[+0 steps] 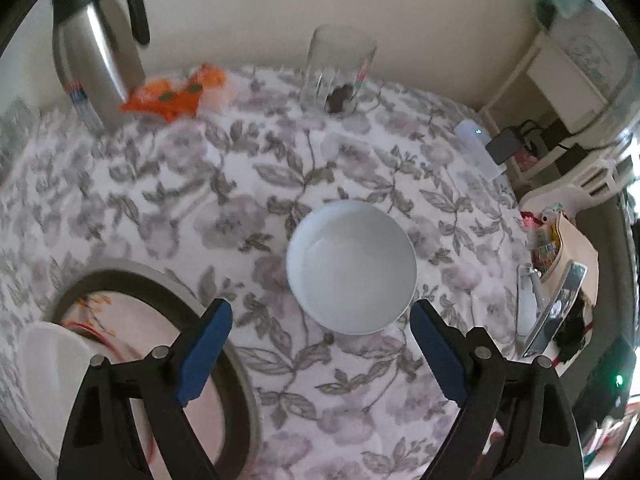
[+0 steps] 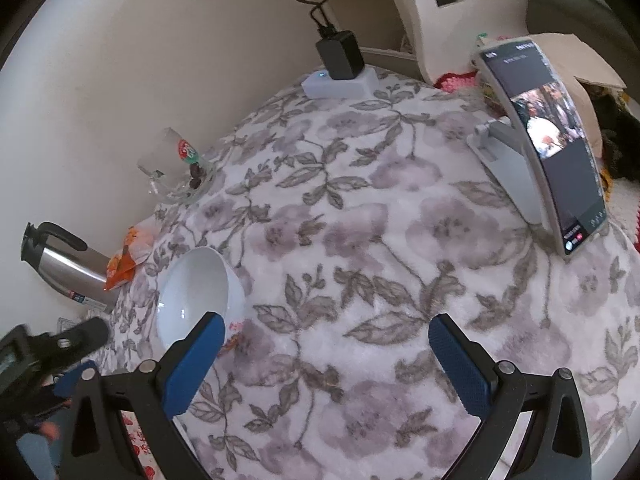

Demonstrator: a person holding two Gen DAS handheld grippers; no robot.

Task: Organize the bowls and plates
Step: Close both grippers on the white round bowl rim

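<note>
A white bowl (image 1: 351, 266) stands empty on the flowered tablecloth (image 1: 200, 184). My left gripper (image 1: 321, 318) is open, its blue pads just short of the bowl's near rim. A dark-rimmed patterned plate (image 1: 168, 320) lies at the lower left with a second white bowl (image 1: 48, 364) resting on it. In the right wrist view the white bowl (image 2: 196, 296) sits at the left, beside the left pad of my open, empty right gripper (image 2: 326, 334), which hovers over bare tablecloth (image 2: 360, 240). The other gripper (image 2: 60, 344) shows at the far left.
A steel thermos (image 1: 96, 60), an orange packet (image 1: 176, 94) and a glass mug (image 1: 340, 72) stand along the back wall. A power strip with charger (image 2: 340, 76) lies at the table's far edge. A phone on a stand (image 2: 552, 148) is at the right.
</note>
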